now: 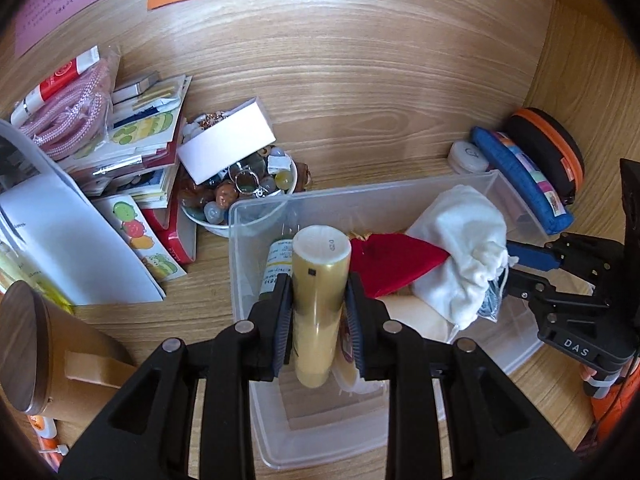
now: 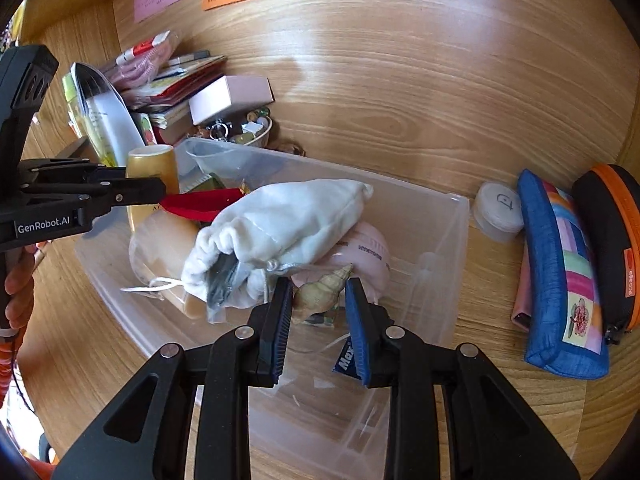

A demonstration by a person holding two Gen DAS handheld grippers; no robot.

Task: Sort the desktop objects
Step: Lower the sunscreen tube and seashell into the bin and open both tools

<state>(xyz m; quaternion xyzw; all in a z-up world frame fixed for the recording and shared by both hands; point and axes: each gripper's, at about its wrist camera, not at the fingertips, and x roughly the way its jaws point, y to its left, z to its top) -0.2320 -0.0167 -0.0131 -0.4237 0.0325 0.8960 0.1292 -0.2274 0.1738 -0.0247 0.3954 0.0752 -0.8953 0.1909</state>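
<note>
The left gripper [image 1: 319,300] has its pads pressed on both sides of a gold tube [image 1: 318,304], jaws narrow, the tube standing nearly upright with its pale flat end up. It hangs tilted down over the near left part of a clear plastic bin [image 1: 256,420]. The right gripper [image 2: 319,300] pinches a tan spiral seashell [image 2: 320,294] between its blue pads, jaws narrow, the shell's tip pointing to 1 o'clock; it too tilts down over the bin, near the middle. In the right wrist view a hand [image 2: 18,292] grips the left tool's handle at 9 o'clock. Inside the bin, past the shell, lie a white drawstring pouch [image 2: 288,228] and a red cloth [image 2: 200,204]. Outside the bin at 3 o'clock rest a blue patchwork pencil case [image 2: 560,272] and a black case with an orange rim [image 2: 612,240]; at 11 o'clock a bowl of beads [image 1: 240,192] sits beside a stack of papers [image 1: 140,148]
</note>
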